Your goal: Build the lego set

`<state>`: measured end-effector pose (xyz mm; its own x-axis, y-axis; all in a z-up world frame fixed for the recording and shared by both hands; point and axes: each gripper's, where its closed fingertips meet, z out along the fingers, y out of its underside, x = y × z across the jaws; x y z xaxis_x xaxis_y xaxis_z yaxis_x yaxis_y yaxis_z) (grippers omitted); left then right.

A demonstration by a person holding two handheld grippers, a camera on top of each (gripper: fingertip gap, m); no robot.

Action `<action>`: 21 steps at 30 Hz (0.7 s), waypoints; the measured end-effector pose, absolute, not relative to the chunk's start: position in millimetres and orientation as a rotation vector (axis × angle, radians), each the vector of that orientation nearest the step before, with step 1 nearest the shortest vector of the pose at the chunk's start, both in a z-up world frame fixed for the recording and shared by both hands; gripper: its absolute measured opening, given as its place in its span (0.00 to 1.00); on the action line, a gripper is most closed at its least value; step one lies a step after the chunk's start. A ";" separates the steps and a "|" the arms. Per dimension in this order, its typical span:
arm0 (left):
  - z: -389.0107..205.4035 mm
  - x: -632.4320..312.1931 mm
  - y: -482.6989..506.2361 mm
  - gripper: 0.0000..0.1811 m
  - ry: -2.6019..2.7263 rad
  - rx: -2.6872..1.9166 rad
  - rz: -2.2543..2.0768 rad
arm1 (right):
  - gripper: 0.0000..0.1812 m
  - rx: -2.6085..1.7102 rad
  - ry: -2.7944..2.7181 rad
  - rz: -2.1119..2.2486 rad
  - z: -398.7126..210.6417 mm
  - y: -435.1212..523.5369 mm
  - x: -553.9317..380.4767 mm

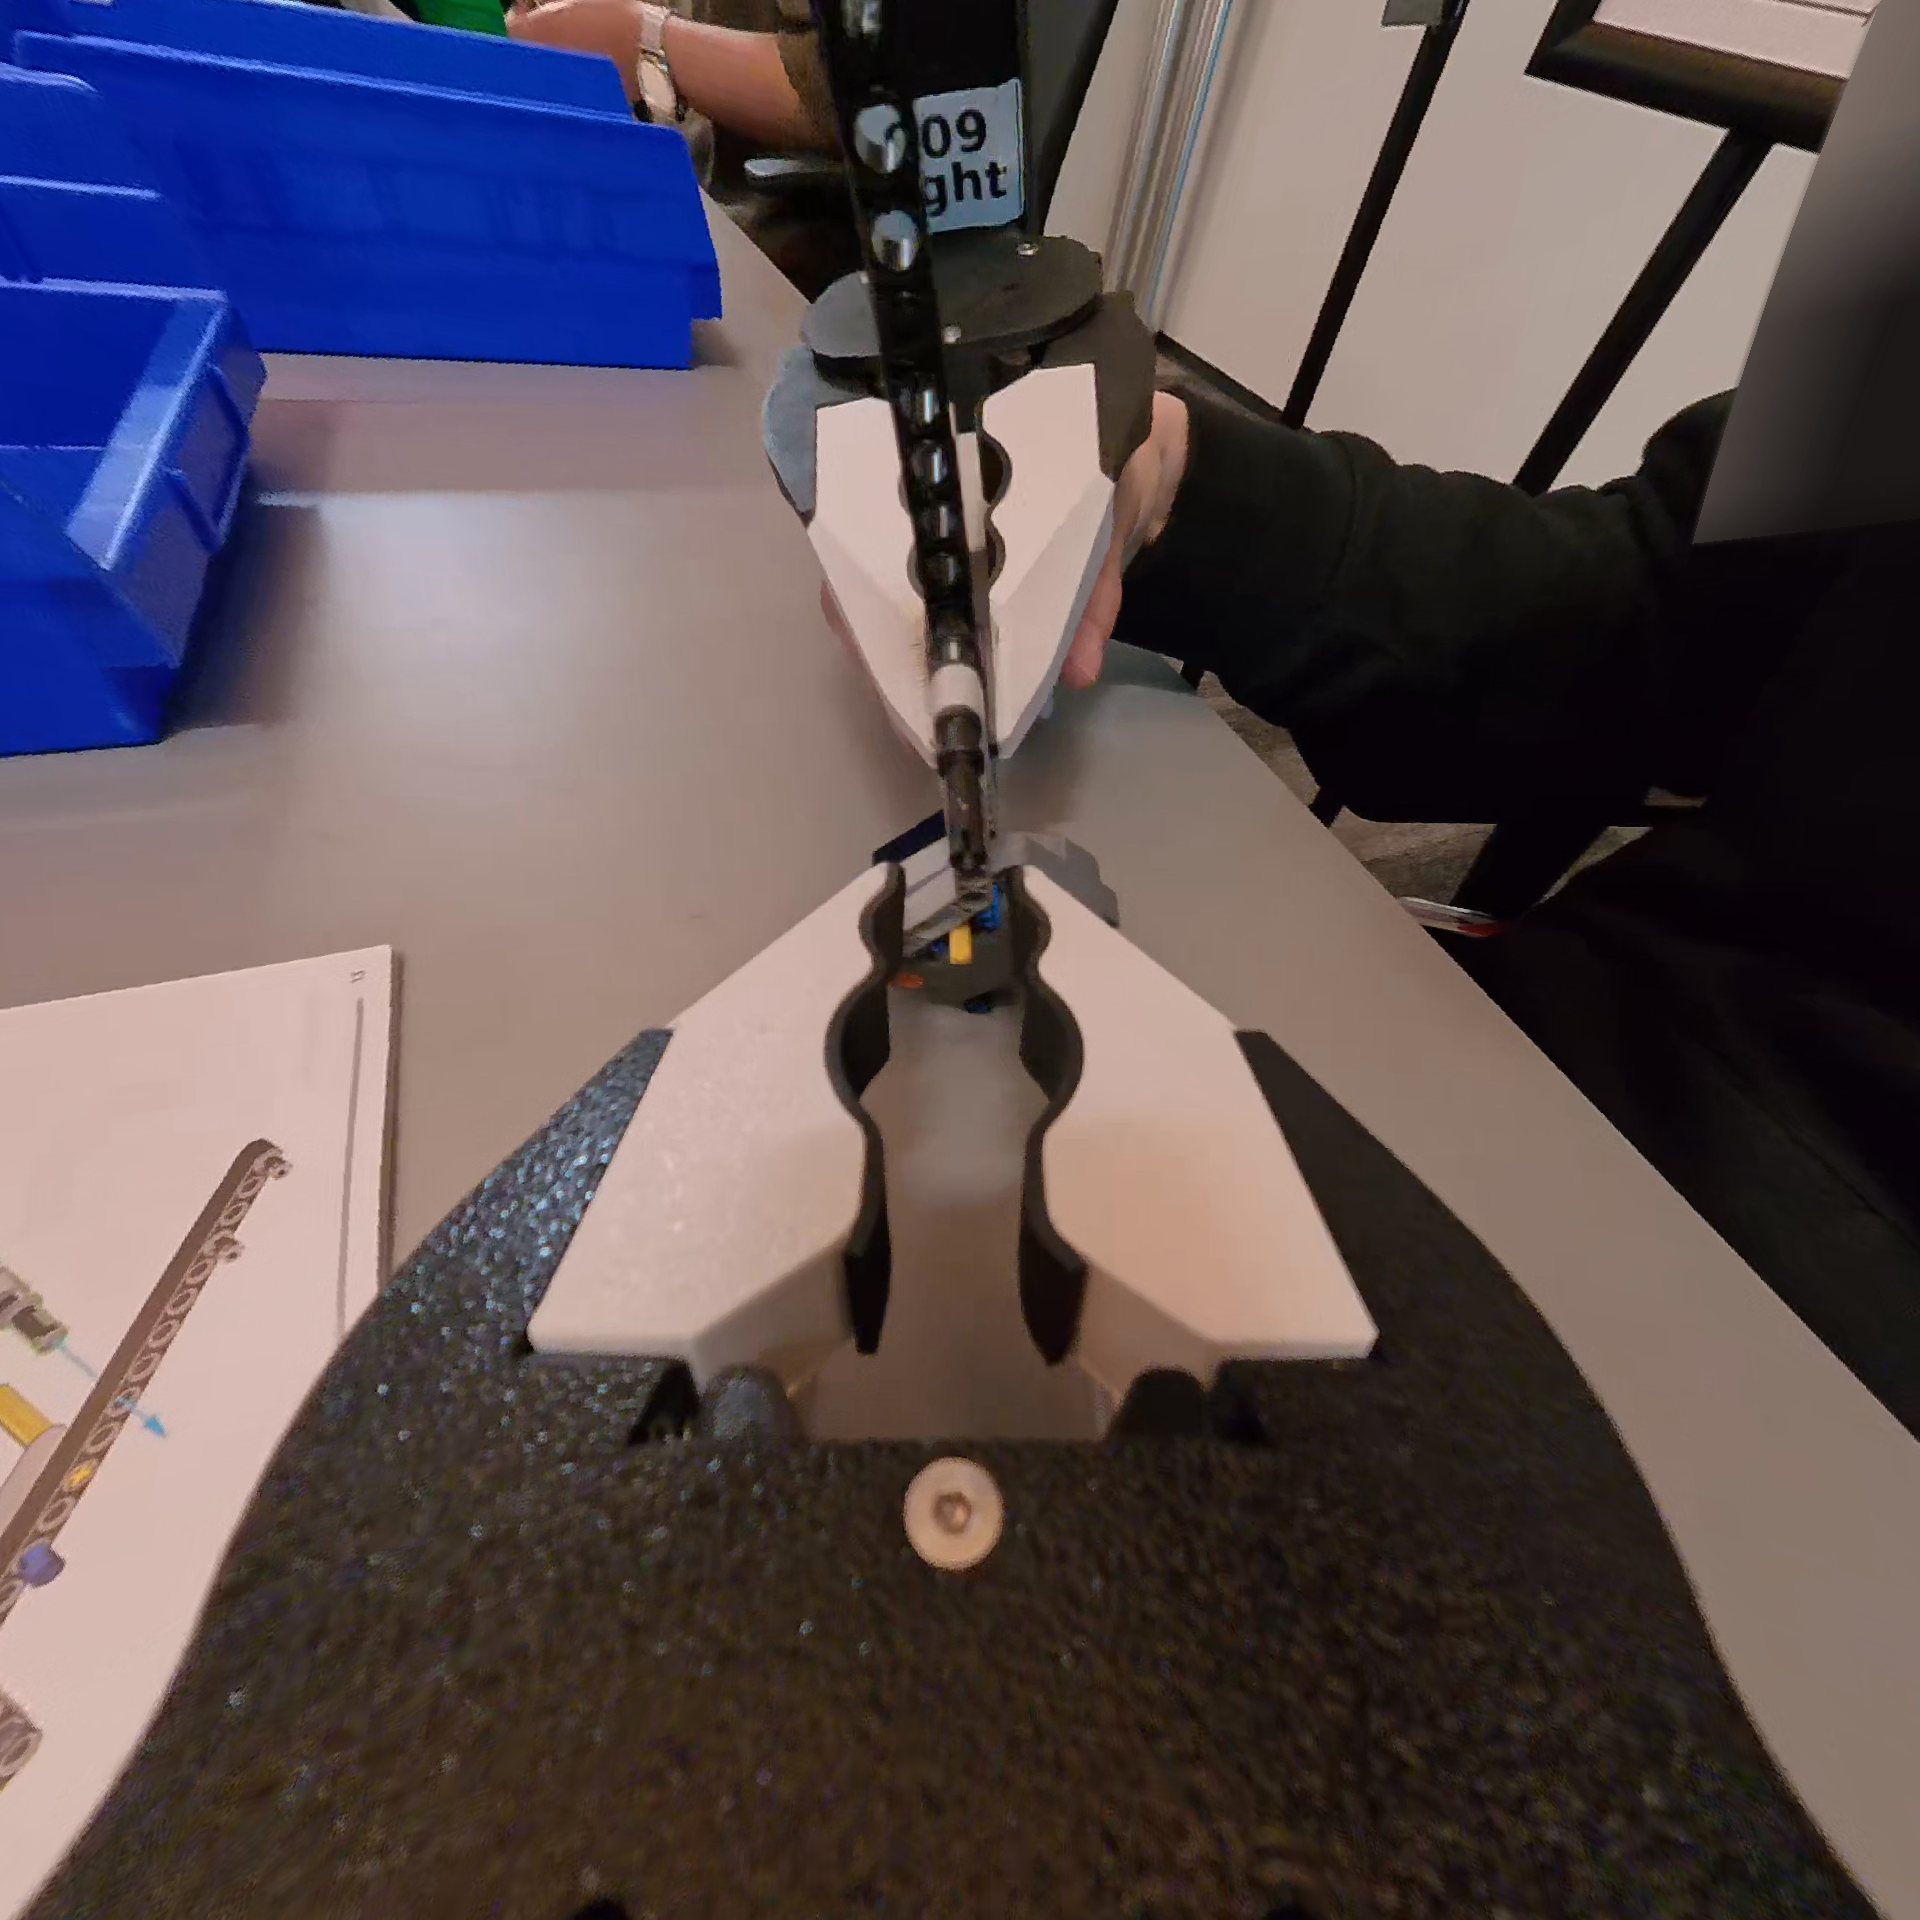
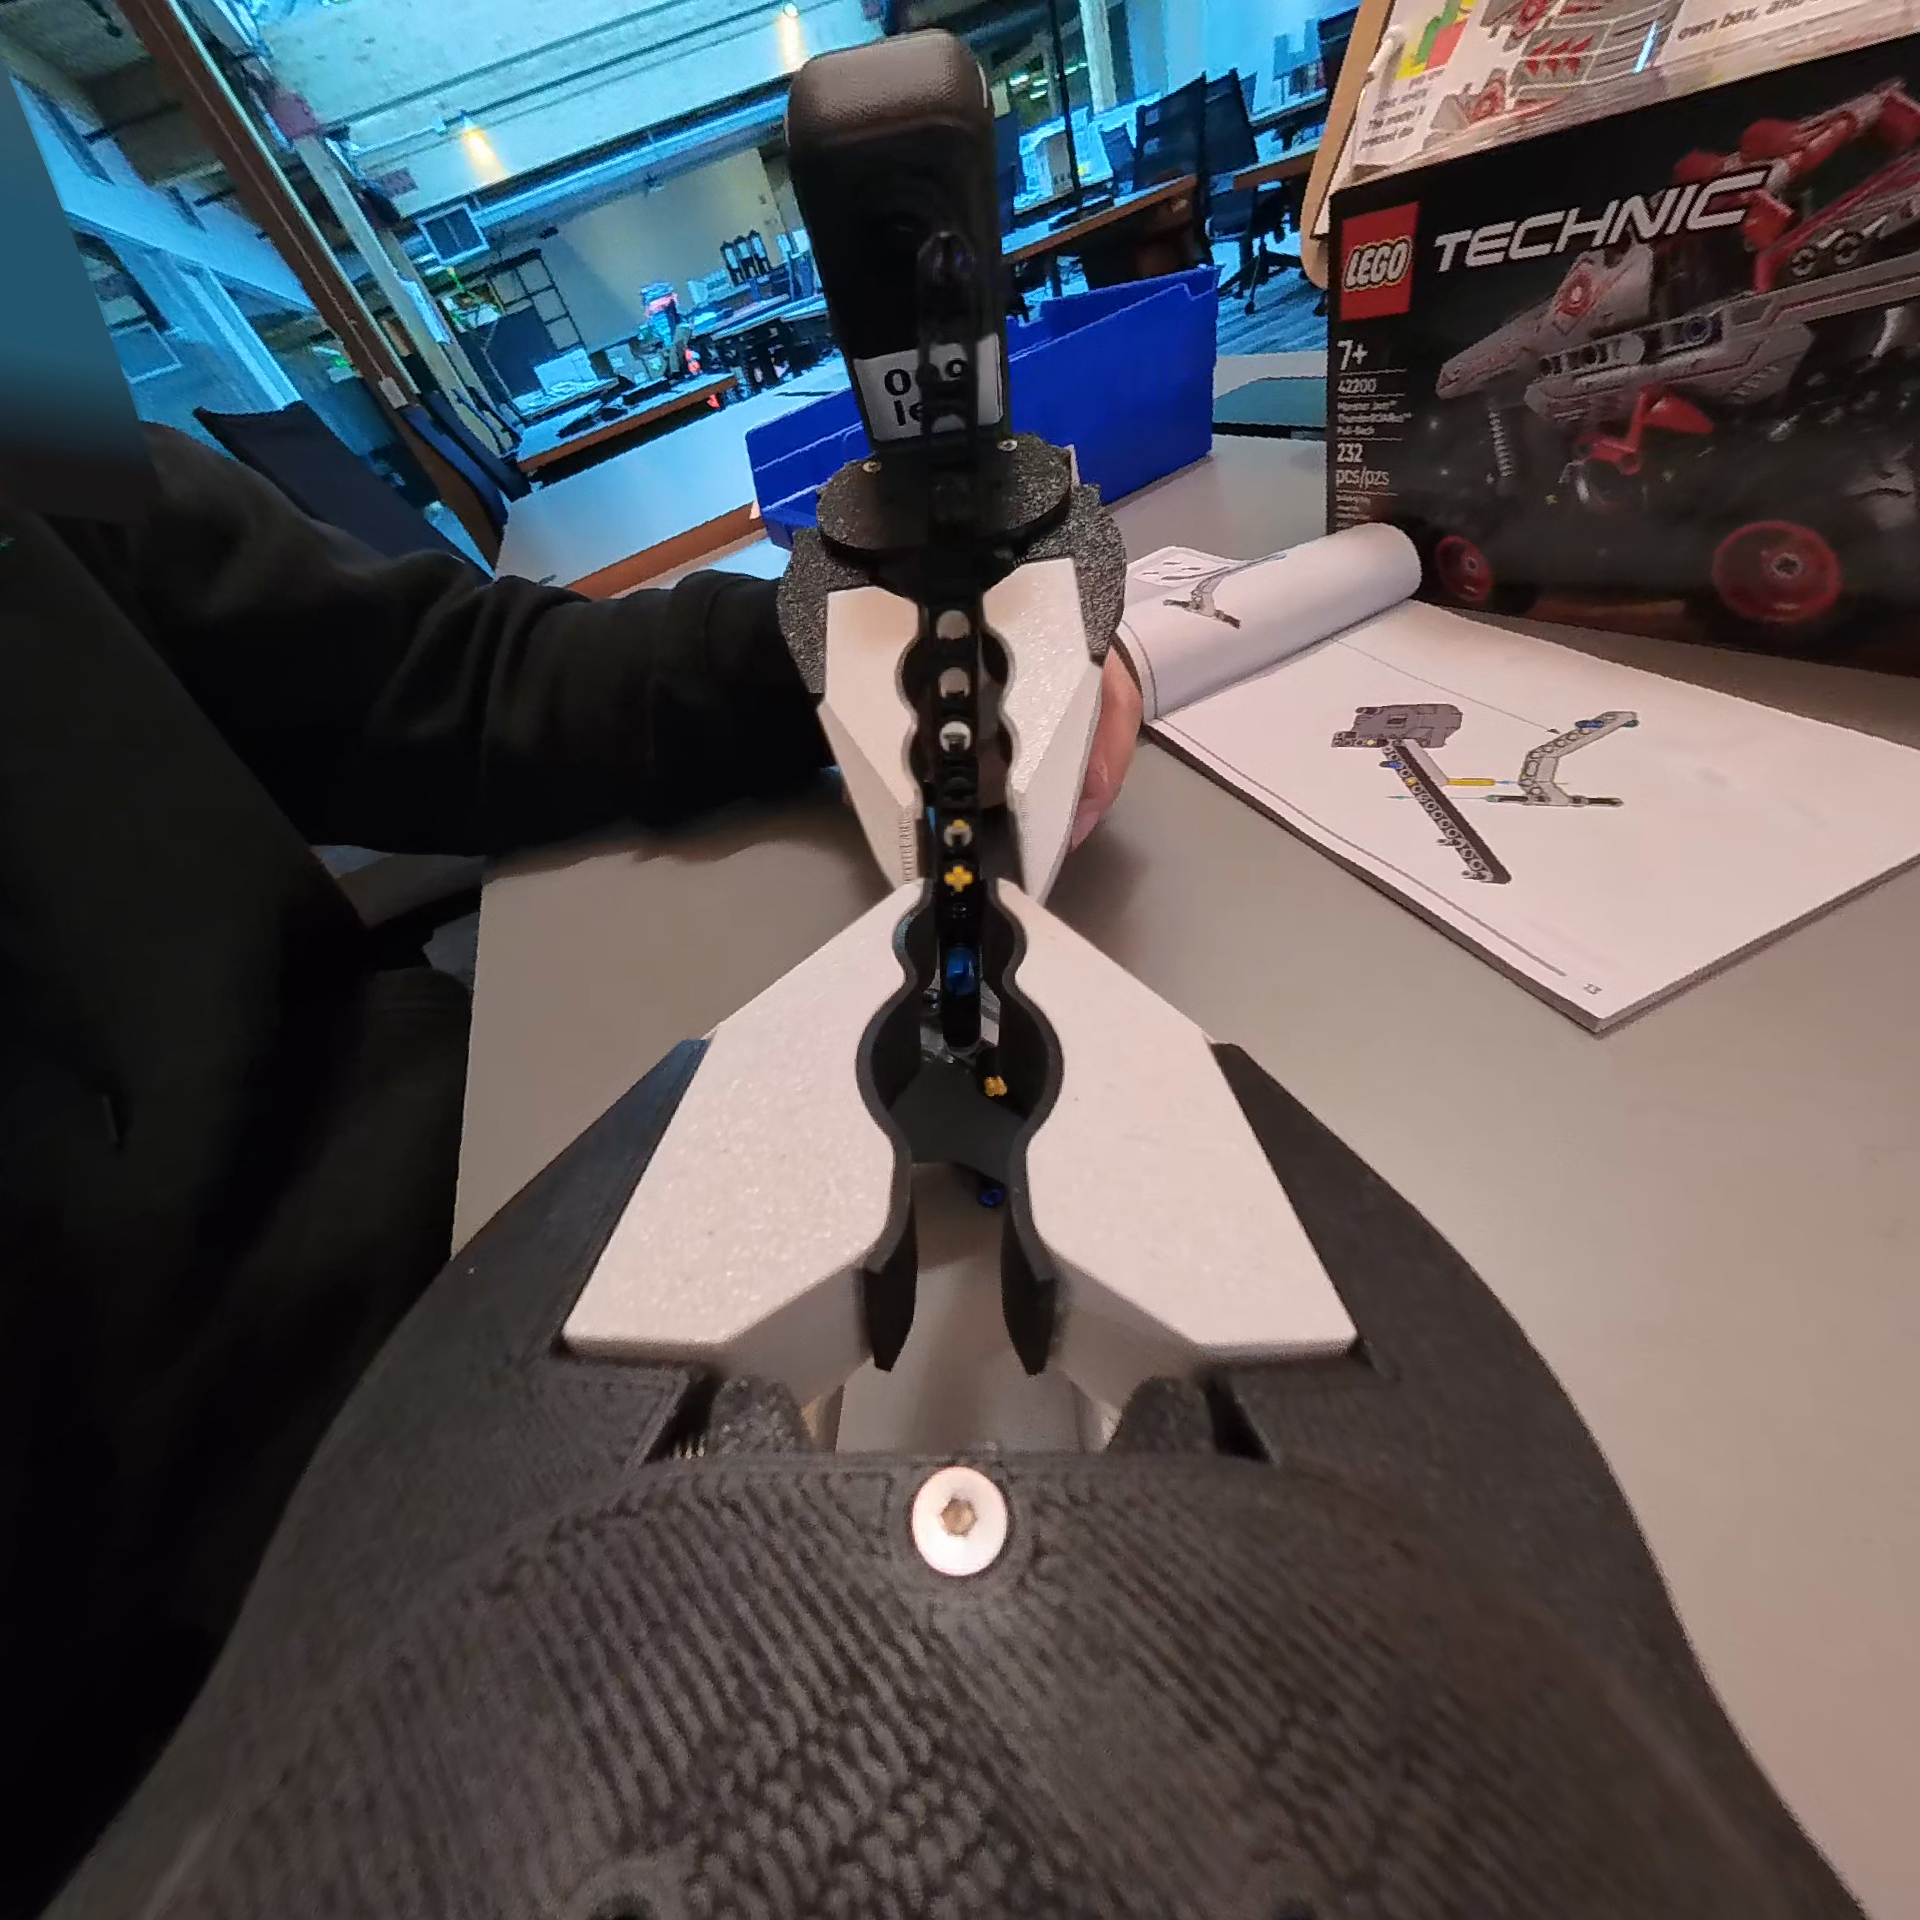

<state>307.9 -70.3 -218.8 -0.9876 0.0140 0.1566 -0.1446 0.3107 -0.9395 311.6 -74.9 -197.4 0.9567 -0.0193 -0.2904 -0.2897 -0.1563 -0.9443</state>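
Observation:
A long black lego beam (image 1: 928,468) with holes rises upright from a small grey lego assembly (image 1: 935,894) with blue and yellow pins. My left gripper (image 1: 954,883) is shut on the grey assembly at its tips. My right gripper (image 1: 961,727) faces it tip to tip. In the right wrist view my right gripper (image 2: 956,925) is shut around the lower end of the black beam (image 2: 954,681), with a blue pin and a dark grey part (image 2: 951,1117) between its jaws. The left gripper (image 2: 961,862) meets it from the far side. The join itself is hidden by the fingers.
Blue bins (image 1: 364,208) line the far left of the grey table (image 1: 520,623). An open instruction booklet (image 2: 1558,831) lies on the right, also in the left wrist view (image 1: 208,1143). The lego box (image 2: 1621,364) stands behind it. A black sleeve (image 1: 1403,582) reaches in. Less than 4 cm separates the two grippers' tips.

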 end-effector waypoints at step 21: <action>-216.4 306.6 -84.4 0.03 -2.483 0.060 1.822 | 0.03 -1.745 0.217 0.223 -200.5 -75.3 307.0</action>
